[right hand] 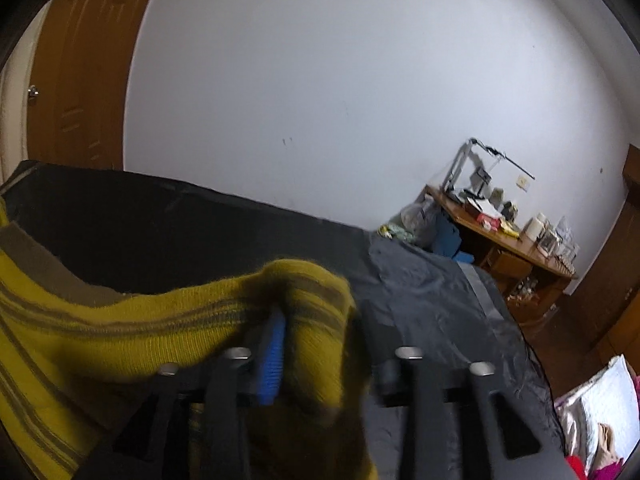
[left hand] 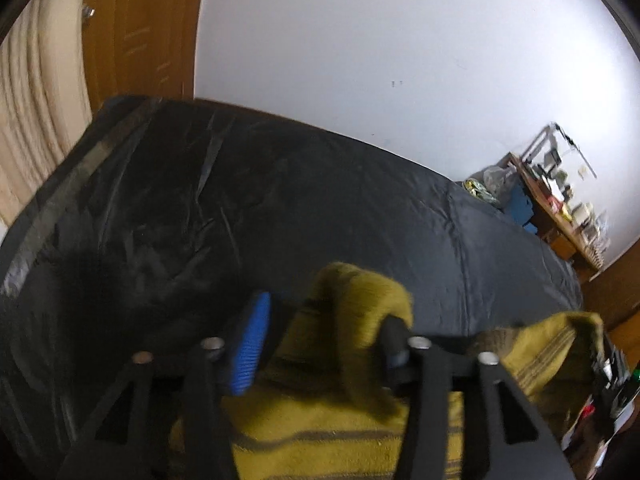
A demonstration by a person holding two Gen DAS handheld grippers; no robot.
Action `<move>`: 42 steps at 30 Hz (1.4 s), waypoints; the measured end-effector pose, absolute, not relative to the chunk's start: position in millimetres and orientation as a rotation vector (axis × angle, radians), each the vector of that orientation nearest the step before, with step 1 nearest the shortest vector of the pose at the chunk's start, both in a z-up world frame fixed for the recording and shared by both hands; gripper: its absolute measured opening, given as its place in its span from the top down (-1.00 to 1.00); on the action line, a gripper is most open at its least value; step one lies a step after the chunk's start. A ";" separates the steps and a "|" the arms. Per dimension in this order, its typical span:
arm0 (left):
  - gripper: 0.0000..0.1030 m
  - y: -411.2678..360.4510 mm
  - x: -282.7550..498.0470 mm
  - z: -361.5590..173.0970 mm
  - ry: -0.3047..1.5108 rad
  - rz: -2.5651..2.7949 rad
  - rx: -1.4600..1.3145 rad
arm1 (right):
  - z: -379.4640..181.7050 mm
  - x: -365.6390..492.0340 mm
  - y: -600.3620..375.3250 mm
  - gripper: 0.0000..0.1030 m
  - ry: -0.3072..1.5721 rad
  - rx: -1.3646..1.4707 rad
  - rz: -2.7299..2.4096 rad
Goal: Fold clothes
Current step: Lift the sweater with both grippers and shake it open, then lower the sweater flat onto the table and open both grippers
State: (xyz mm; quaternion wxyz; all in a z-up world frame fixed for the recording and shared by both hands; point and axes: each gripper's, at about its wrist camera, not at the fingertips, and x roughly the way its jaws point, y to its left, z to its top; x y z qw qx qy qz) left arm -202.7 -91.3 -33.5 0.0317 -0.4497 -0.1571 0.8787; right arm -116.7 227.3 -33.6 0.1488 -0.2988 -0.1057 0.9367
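My left hand-held gripper (left hand: pixel 320 344) is spread apart w/ a fold of the yellow striped sweater (left hand: pixel 352 304) loose between its fingers – not squeezed. My right hand-held gripper (right hand: pixel 332 368) is spread too, the sweater's edge draped over its left blue pad (right hand: pixel 272 356), the right finger bare. The sweater lies just under & in front of both, on the dark bed cover (left hand: pixel 280 200). Far off to the right – a messy desk (right hand: pixel 500 236) by the white wall (right hand: pixel 320 80).

A dark bed cover (left hand: pixel 320 200), a cluttered wooden desk (right hand: pixel 500 236), a brown door (right hand: pixel 80 80)
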 end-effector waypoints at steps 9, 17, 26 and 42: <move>-0.53 -110.6 -202.7 -34.4 -0.564 2.633 -1.400 | -6.5 -112.8 246.5 -0.30 -0.230 -0.802 2.656; -0.54 -127.3 -212.7 -30.8 -0.781 2.448 -1.455 | 2.0 -123.1 226.2 -0.37 -0.221 -0.861 2.838; -0.55 -133.1 -209.2 -29.7 -0.898 2.347 -1.499 | -43.8 -164.8 188.4 -0.37 -0.223 -1.322 2.944; -0.60 -164.9 -190.7 -31.3 -1.062 2.297 -1.460 | -80.8 -218.0 257.9 -0.37 -0.139 -1.277 2.574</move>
